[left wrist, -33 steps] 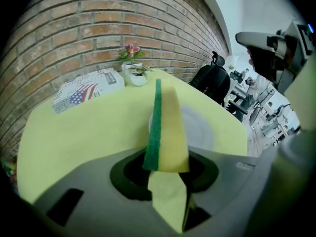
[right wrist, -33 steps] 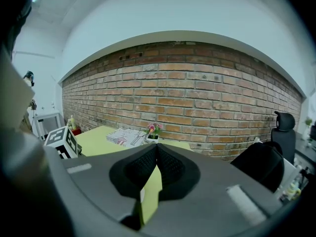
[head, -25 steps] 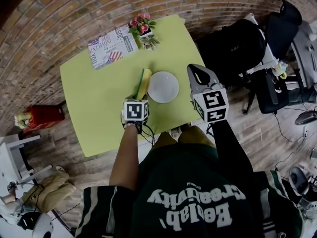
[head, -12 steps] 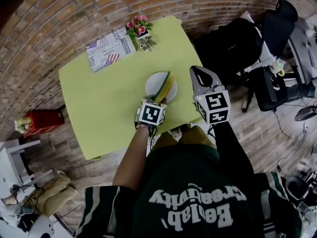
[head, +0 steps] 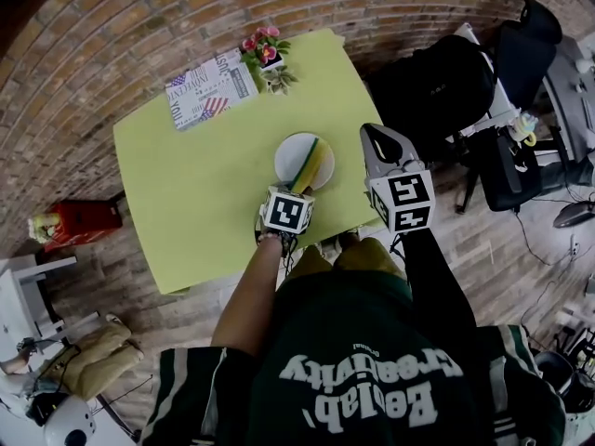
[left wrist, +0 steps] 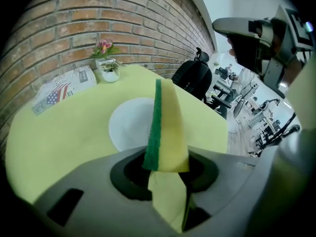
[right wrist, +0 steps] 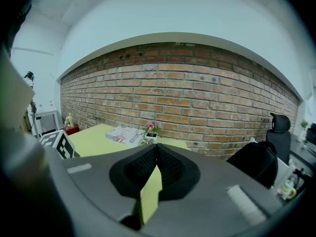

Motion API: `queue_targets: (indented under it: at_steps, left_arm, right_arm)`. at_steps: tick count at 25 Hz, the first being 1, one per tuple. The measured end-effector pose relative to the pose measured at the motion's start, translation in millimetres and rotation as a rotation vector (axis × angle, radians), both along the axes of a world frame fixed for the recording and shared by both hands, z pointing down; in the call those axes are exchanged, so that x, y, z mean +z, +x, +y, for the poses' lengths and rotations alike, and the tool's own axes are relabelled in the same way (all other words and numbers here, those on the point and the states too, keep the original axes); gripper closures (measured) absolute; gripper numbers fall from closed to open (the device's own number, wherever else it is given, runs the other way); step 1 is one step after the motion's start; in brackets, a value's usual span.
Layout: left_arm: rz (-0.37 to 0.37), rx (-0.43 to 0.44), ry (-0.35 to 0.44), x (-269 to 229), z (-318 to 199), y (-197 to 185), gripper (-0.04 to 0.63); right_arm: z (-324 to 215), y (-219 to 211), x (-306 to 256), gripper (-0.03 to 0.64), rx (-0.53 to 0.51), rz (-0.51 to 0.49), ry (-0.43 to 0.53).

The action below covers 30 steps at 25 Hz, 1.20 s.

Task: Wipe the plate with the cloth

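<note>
Head view: the left gripper (head: 294, 193) holds the yellow and green cloth (head: 310, 163) over the white plate (head: 289, 154) on the green table (head: 186, 184). The cloth's long side points away from the person, a bit to the right.

Left gripper view: only here can you see the jaws squeezing the cloth's near end.

Right gripper view: the right gripper (right wrist: 157, 157) is closed and empty. It faces the brick wall (right wrist: 197, 93).

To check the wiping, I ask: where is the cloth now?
In the head view, the cloth reaches over the white plate, held in the left tongs.
</note>
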<state>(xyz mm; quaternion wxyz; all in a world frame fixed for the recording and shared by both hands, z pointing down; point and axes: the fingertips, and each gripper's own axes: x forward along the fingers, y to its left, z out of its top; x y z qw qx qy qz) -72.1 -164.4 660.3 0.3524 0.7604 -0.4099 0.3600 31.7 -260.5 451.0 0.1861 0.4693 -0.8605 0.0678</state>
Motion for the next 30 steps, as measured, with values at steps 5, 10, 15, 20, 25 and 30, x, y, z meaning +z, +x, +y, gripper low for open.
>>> queue_targets:
  at_steps: [5,10,15,20,25,30]
  left_arm:
    - [-0.043,-0.089,-0.016,-4,8,-40,0.46]
    - [-0.071,-0.175,-0.02,-4,18,-76,0.46]
    - [-0.077,-0.211,-0.019,-5,25,-92,0.46]
    - [-0.004,-0.138,0.038,-20,17,-61,0.46]
    - [0.033,0.009,0.056,-27,16,-10,0.46]
    - [0.053,0.107,0.027,-19,26,19,0.46]
  right_arm:
    - [3,-15,0,0.603,-0.027,-0.005,0.003]
    - [5,-27,2,0.603,-0.038,0.007,0.0]
    - [5,-32,-2,0.603,-0.04,0.001,0.015]
    - [7,-30,-3,0.603,-0.035,-0.001,0.016]
    - [9,-24,-3,0.603,-0.02,0.003,0.015]
    - [10,-11,-3,0.603,0.002,0.008,0.013]
